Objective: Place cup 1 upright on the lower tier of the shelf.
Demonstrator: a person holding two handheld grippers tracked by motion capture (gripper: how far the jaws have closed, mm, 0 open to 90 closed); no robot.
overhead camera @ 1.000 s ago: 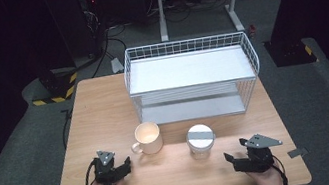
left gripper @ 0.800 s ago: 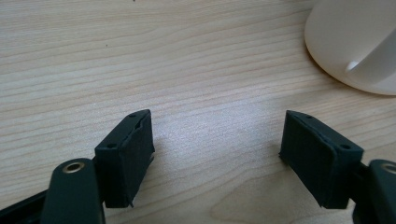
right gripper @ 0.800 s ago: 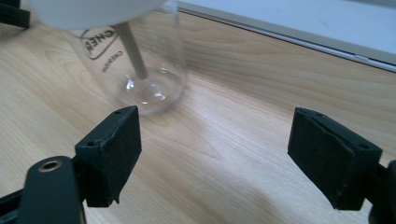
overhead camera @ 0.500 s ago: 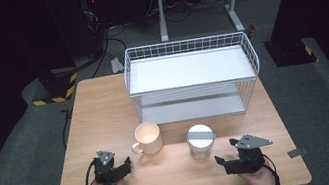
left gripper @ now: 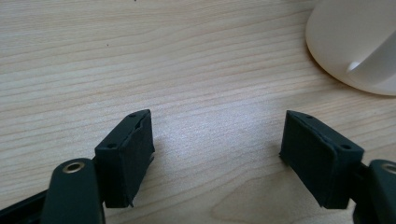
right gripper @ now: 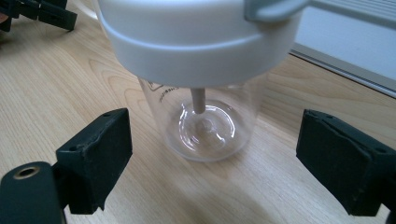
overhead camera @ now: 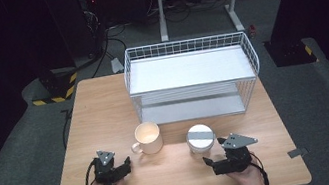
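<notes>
Setting: a dark room, with a pale wooden table [overhead camera: 104, 107] carrying a white wire two-tier rack [overhead camera: 192, 75] at its far side.
Task's thing: a clear plastic tumbler with a white lid and grey flip tab [overhead camera: 201, 138] stood upright near the table's front edge, right of centre, just ahead of the right gripper [overhead camera: 219, 157].
Just changed: the right gripper had slid in across the table toward the tumbler since a second earlier, and its jaws had just been opening.
Right jaws: spread wide, the tumbler's clear base [right gripper: 205, 126] sitting ahead of the gap between them, pads not touching it.
Meaning: this looked like the approach to a grasp; nothing was gripped yet.
Left gripper [overhead camera: 123, 166]: kept its place near the front left, jaws partly spread over bare wood, holding nothing.
Neighbour: a cream ceramic mug with a handle [overhead camera: 149, 137] stood left of the tumbler, apart from it.
Hard to make out: the tumbler's lid top was cut off in the right gripper view; a small print on its wall was unreadable.
</notes>
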